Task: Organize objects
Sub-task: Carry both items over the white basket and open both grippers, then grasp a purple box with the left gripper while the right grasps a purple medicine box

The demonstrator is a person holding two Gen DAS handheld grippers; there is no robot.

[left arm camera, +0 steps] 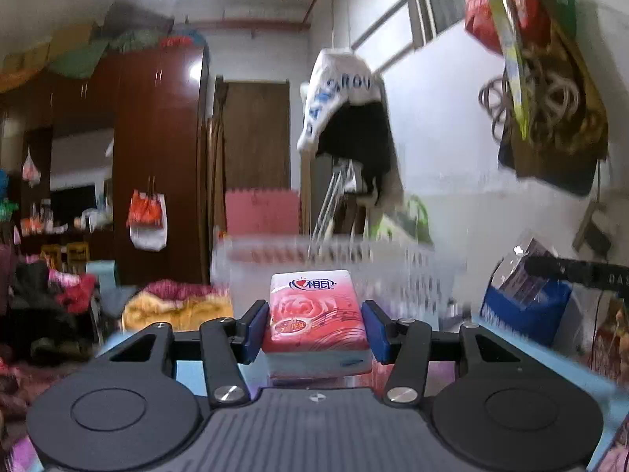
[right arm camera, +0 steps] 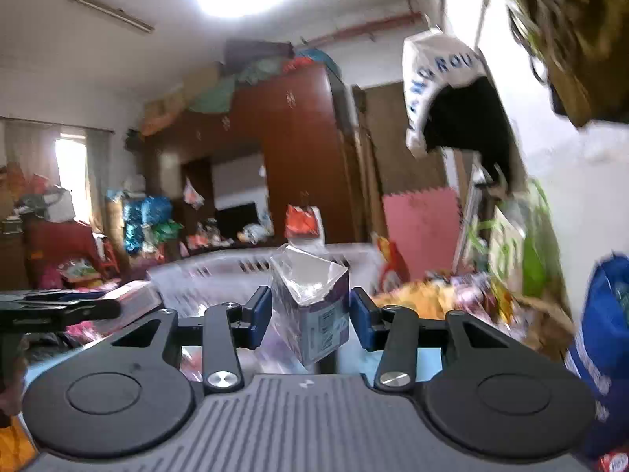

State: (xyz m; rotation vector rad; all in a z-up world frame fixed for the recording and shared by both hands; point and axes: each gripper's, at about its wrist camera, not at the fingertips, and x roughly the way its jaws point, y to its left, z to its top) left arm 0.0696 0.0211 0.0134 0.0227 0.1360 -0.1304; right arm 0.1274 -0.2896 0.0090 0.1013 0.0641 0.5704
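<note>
Currently, the left tongs [left arm camera: 316, 328] clamp a tissue pack [left arm camera: 316, 314] at lower centre; the right tongs [right arm camera: 310, 316] clamp a small box [right arm camera: 314, 310]. Both appear in carry. Next: release over the white basket [left arm camera: 393, 259] behind.

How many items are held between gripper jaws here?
2. A pink tissue pack sits in the left gripper; a carton with a torn-open top sits in the right gripper.

Pink tissue pack [left arm camera: 316, 314] lying flat, purple box [right arm camera: 314, 306] tilted
</note>
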